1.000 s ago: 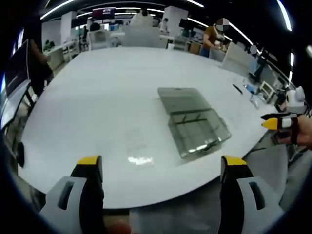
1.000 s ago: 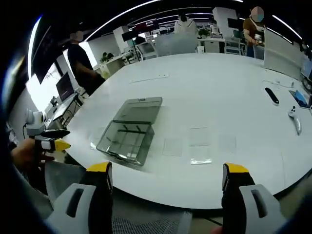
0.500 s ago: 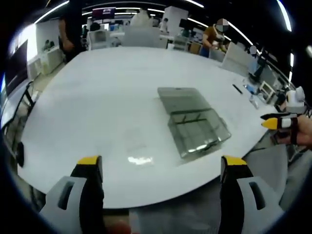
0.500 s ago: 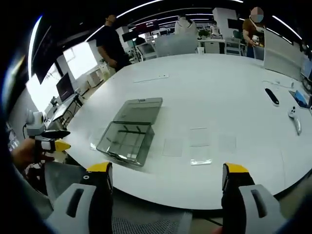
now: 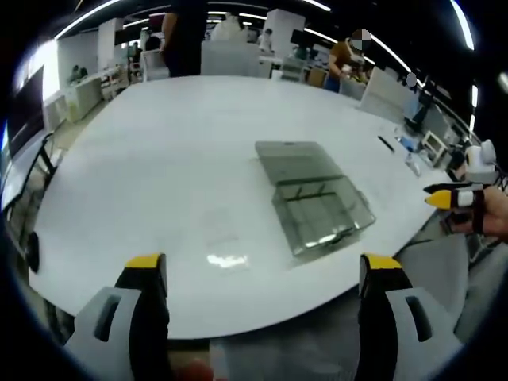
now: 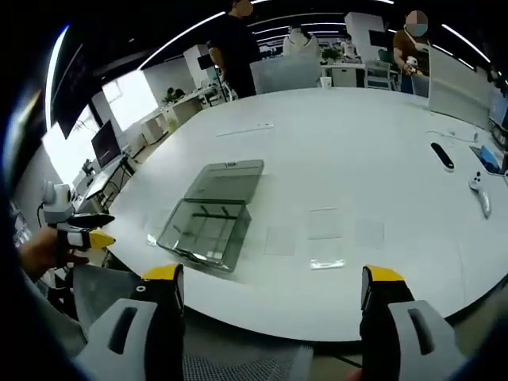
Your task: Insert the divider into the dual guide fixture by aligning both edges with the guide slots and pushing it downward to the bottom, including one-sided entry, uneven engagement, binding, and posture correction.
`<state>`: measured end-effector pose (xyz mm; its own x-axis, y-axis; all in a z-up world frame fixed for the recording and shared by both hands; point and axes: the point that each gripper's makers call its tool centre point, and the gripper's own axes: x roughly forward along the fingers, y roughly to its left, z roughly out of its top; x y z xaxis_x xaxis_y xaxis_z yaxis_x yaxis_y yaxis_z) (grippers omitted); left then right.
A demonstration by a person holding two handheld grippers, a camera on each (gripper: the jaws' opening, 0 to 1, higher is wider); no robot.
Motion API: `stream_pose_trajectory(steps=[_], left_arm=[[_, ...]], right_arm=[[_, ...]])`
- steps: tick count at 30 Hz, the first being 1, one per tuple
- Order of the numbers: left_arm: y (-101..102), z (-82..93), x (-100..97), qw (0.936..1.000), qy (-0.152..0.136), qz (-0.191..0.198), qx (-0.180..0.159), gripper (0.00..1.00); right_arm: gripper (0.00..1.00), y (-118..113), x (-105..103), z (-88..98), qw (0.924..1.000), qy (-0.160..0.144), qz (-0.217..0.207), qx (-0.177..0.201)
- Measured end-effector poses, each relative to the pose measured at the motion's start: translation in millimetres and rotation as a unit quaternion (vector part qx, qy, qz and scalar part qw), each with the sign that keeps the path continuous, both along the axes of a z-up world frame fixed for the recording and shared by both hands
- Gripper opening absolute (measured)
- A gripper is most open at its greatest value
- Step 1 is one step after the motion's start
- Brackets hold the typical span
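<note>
nothing's moved in the last second: both my claws, left gripper point(image 5: 258, 274) and right gripper point(image 6: 270, 284), wide and empty, short of the fixture point(image 6: 208, 222); dividers point(image 6: 321, 224) untouched beside it.

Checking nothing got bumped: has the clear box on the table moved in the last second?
No. The clear box sits at the same spot against the table edge and the flat clear sheets beside it.
</note>
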<state>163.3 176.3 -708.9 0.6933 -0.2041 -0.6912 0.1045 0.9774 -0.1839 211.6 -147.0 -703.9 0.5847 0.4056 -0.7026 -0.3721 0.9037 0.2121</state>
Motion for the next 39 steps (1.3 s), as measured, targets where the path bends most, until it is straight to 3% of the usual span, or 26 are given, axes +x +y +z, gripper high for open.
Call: stream_pose_trajectory(steps=[39], left_arm=[[-4.0,0.3,4.7,1.0000,0.001,-0.009,0.002,0.99]], right_arm=[[0.90,-1.2,7.2,0.7,1.0000,0.000,0.001,0.003]])
